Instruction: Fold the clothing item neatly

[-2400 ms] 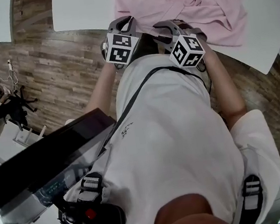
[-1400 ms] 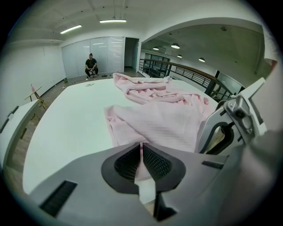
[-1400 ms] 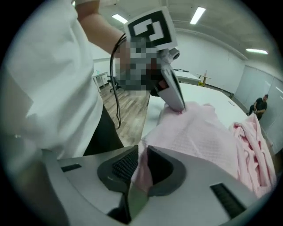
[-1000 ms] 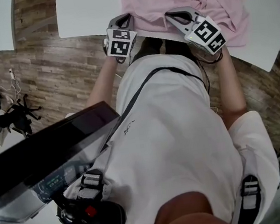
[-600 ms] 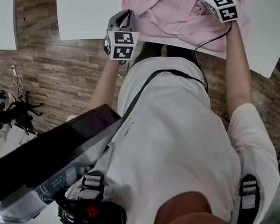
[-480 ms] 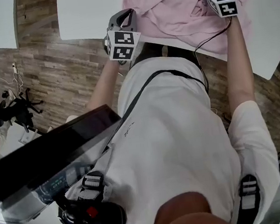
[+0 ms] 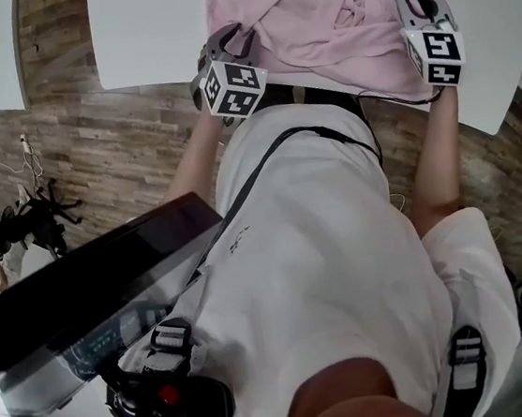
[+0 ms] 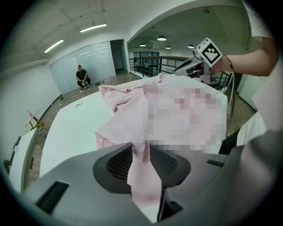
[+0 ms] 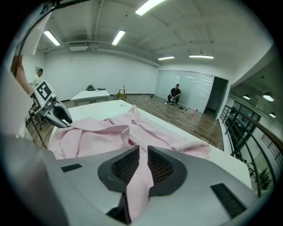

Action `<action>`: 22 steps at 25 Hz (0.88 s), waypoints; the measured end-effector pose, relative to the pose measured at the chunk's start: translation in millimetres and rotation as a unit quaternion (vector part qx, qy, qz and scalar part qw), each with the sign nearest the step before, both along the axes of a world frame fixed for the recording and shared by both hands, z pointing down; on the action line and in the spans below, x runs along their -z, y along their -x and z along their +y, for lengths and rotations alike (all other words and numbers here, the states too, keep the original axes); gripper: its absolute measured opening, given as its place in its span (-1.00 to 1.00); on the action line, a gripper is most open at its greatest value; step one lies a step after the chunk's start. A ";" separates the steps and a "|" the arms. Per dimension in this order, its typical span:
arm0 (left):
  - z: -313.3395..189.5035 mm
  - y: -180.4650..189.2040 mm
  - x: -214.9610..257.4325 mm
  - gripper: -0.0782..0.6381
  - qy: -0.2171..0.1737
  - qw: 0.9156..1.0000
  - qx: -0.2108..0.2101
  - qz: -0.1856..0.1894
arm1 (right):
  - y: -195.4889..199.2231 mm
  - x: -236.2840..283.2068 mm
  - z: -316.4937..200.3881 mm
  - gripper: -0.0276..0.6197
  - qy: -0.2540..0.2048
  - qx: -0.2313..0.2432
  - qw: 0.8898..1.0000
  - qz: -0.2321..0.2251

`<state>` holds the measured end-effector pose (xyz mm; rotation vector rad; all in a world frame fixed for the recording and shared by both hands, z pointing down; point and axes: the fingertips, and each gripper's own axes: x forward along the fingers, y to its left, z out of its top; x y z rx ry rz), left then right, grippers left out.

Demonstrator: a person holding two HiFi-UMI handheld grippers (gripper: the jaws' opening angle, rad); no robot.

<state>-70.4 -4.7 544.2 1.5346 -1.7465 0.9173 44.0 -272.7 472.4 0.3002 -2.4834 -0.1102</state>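
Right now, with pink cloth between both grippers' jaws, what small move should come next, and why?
Probably draw both back off the pink garment: the left gripper and right gripper have just been opening their jaws, a strip of it between each pair, and it rests on the white table.

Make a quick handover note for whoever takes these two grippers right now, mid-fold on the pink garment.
Grippers: the left gripper and the right gripper have both just been opening their jaws. A strip of the pink garment lies loose between each pair.
Things: the garment is rumpled on the white table, at its near edge.
Done: no neat fold shows.
Left: flatten it, then fold.
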 end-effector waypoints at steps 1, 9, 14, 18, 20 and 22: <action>3.0 1.0 -1.4 -0.48 0.001 1.000 0.005 -0.001 | -19.4 5.0 -0.7 -0.76 -0.005 -0.016 1.000 0.004; 3.0 24.6 -6.7 -0.63 -0.039 0.998 0.037 -0.040 | -173.3 -21.2 7.6 -0.76 -0.009 -0.168 0.984 0.054; -9.4 42.5 15.0 -0.74 -0.077 0.994 0.079 -0.026 | -171.5 -45.4 24.1 -0.55 0.026 -0.157 0.985 0.063; -44.5 72.6 50.4 -0.74 -0.125 0.985 0.120 -0.009 | -154.2 -60.3 34.9 -0.52 0.048 -0.131 0.987 0.079; -59.3 87.3 63.5 -0.74 -0.141 0.982 0.125 -0.018 | -152.9 -69.6 37.8 -0.52 0.043 -0.125 0.985 0.112; -66.9 101.1 71.1 -0.73 -0.151 0.979 0.129 -0.033 | -151.4 -75.4 34.1 -0.62 0.015 -0.124 0.982 0.145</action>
